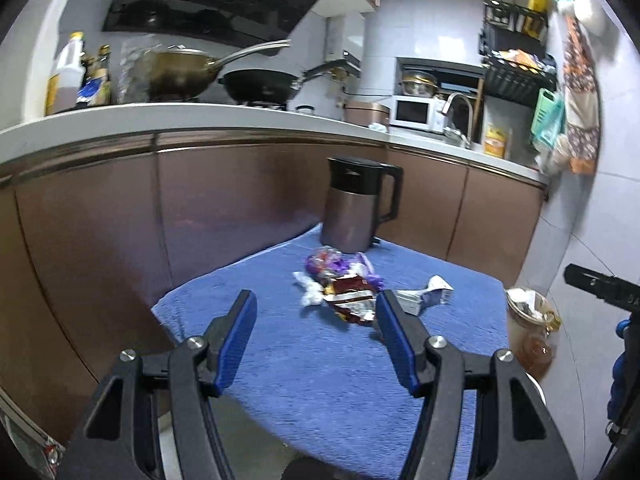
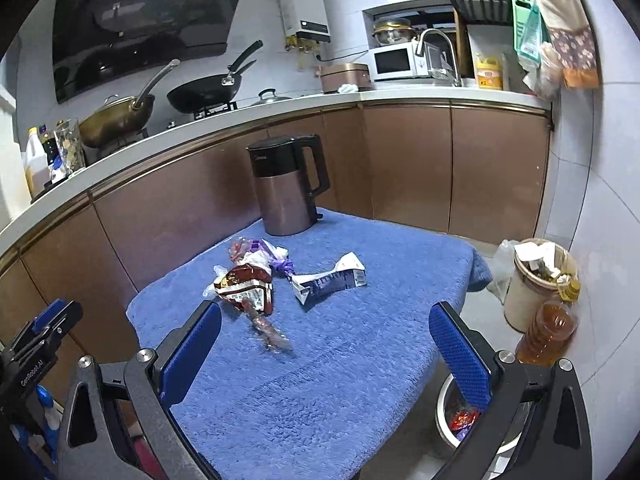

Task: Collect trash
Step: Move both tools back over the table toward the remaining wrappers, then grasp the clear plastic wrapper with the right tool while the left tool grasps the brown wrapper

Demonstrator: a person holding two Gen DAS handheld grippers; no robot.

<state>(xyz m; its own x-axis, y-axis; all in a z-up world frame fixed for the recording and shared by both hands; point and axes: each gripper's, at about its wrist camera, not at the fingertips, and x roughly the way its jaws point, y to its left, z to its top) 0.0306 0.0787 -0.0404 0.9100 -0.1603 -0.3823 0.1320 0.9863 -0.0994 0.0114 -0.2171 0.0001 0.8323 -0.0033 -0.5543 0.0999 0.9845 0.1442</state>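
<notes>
Several pieces of trash lie on a table covered by a blue towel (image 1: pixel 320 360) (image 2: pixel 320 380): a red-brown snack wrapper (image 1: pixel 352 294) (image 2: pixel 246 286), a purple and white wrapper (image 1: pixel 332 262) (image 2: pixel 260 252), and a crushed blue-white carton (image 1: pixel 428 294) (image 2: pixel 332 278). A thin clear wrapper (image 2: pixel 270 332) lies nearer. My left gripper (image 1: pixel 316 308) is open and empty, just short of the red-brown wrapper. My right gripper (image 2: pixel 326 322) is open and empty above the towel's near half. A metal bin (image 2: pixel 468 420) holding wrappers stands on the floor under the right finger.
A steel kettle (image 1: pixel 356 204) (image 2: pixel 290 188) with a black lid stands at the towel's far edge. A cream bin (image 2: pixel 536 284) full of waste and an oil bottle (image 2: pixel 548 328) stand on the floor at right. Brown cabinets (image 2: pixel 400 160) and a counter with pans lie behind.
</notes>
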